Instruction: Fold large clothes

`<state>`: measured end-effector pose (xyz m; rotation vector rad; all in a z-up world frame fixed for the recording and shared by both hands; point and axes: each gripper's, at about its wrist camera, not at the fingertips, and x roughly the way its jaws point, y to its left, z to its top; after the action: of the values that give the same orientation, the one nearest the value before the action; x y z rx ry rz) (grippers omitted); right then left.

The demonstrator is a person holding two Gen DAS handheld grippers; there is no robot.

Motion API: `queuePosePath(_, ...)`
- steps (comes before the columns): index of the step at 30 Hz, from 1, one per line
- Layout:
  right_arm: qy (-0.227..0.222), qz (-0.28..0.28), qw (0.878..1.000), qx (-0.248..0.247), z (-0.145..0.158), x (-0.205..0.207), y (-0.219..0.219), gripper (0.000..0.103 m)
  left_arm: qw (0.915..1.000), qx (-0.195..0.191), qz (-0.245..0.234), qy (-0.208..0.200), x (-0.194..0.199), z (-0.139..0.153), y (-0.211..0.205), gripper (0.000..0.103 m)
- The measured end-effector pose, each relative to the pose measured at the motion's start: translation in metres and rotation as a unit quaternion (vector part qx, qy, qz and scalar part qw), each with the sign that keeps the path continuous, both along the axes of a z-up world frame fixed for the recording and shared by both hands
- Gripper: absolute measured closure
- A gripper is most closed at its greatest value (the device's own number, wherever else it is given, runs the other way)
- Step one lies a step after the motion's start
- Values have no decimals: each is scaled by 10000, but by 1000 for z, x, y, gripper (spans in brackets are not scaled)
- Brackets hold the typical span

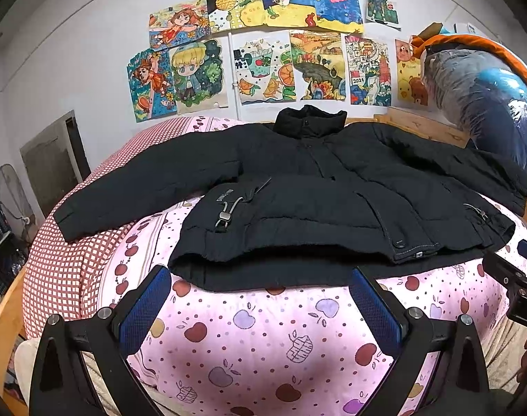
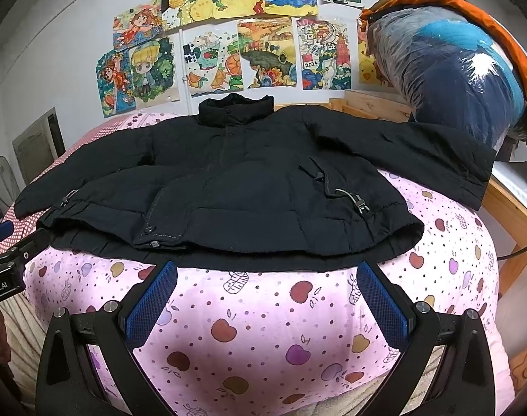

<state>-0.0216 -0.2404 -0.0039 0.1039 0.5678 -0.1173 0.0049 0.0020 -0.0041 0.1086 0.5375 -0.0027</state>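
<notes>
A black padded jacket (image 1: 298, 180) lies flat and front up on the bed, collar toward the wall, both sleeves spread out to the sides. It also shows in the right wrist view (image 2: 249, 180). My left gripper (image 1: 261, 277) is open and empty, just short of the jacket's hem, left of its middle. My right gripper (image 2: 266, 270) is open and empty, just short of the hem, right of its middle. The right gripper shows at the right edge of the left wrist view (image 1: 519, 277), and the left gripper at the left edge of the right wrist view (image 2: 7, 256).
The jacket rests on a pink apple-print quilt (image 1: 263, 339) over a red checked sheet (image 1: 62, 270). A plastic-wrapped bundle of bedding (image 2: 447, 72) stands at the back right by the wooden bed frame (image 2: 516, 215). Drawings (image 1: 263, 52) cover the wall. A fan (image 1: 10, 190) stands at left.
</notes>
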Motion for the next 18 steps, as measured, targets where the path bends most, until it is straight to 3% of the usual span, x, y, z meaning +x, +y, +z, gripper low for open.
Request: queuePosePath(18,6,-23,10000,11,1,-1,0,1,10000,37,53,-48,2,-2,6,0)
